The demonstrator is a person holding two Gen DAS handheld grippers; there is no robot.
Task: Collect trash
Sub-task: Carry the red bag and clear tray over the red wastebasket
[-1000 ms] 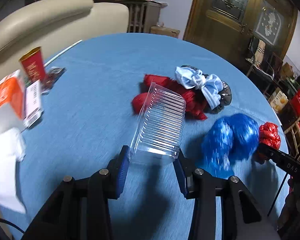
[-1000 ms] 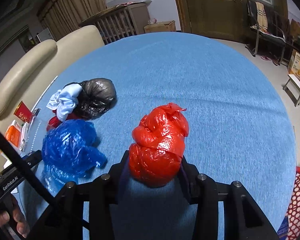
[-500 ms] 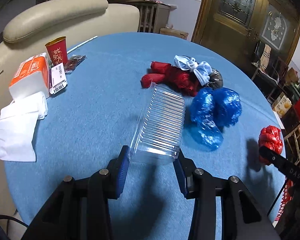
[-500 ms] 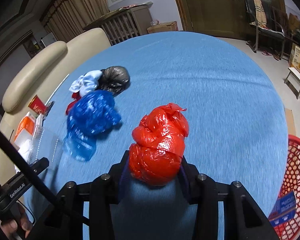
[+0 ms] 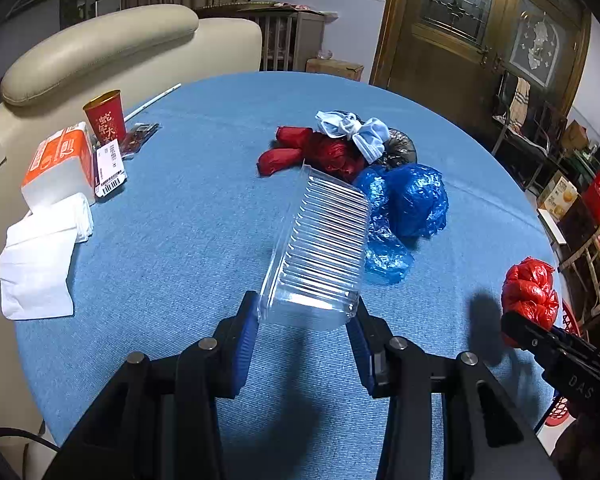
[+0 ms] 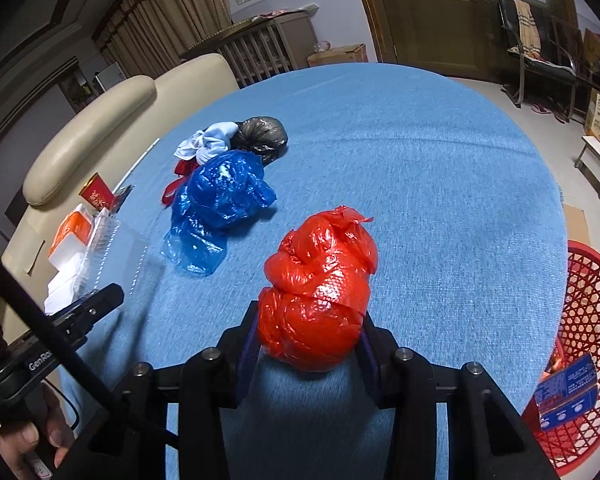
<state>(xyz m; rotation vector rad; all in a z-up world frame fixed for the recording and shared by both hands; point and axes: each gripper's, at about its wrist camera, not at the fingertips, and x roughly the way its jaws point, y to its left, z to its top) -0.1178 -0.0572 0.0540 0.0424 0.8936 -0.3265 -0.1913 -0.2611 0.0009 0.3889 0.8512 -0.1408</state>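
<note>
My left gripper (image 5: 306, 326) is shut on a clear ribbed plastic container (image 5: 320, 248) and holds it above the blue round table (image 5: 204, 216). My right gripper (image 6: 308, 336) is shut on a crumpled red plastic bag (image 6: 320, 288), also lifted; the bag shows at the right of the left wrist view (image 5: 530, 290). On the table lie a blue plastic bag (image 5: 404, 208) (image 6: 220, 200), a dark red bag (image 5: 312, 152), a white cloth (image 5: 356, 132) and a black bag (image 6: 262, 138). A red mesh basket (image 6: 580, 320) stands off the table's right edge.
At the table's left edge are a red paper cup (image 5: 106, 118), an orange-and-white tissue pack (image 5: 60, 162), a barcode slip (image 5: 109, 166) and white napkins (image 5: 40, 256). A cream sofa (image 5: 100, 44) is behind. A blue carton (image 6: 566, 392) lies in the basket.
Both grippers have pulled back from the pile while keeping their loads. The bags on the table look farther away and the red basket has come into the right wrist view.
</note>
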